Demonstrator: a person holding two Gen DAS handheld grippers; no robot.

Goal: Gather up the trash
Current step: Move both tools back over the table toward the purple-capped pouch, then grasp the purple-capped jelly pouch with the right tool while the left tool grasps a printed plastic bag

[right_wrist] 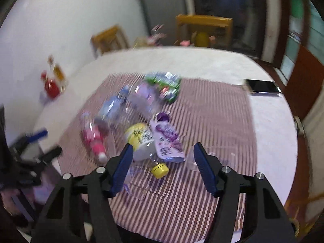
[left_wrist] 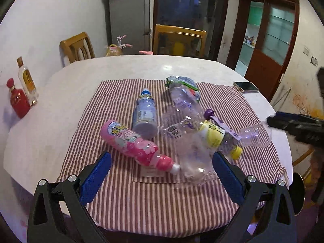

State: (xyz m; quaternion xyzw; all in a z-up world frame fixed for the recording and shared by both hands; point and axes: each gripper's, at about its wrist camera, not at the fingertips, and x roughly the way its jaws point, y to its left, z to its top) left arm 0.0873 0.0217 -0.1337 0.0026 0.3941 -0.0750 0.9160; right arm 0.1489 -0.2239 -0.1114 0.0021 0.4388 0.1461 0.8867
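Left wrist view: both grippers' jaws gaping empty; pink plastic bottle (left_wrist: 137, 145) lying at 12 o'clock, risking rolling off striped cloth (left_wrist: 162, 206) if nudged.

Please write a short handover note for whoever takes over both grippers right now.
Left gripper: open, empty, above the near edge of the red-and-white striped cloth.
Right gripper: open, empty, over the pile.
Trash all on the cloth: pink plastic bottle, blue-capped bottle, yellow-labelled bottle, purple pouch, clear crushed bottles.
Done: nothing collected.
Left: everything.
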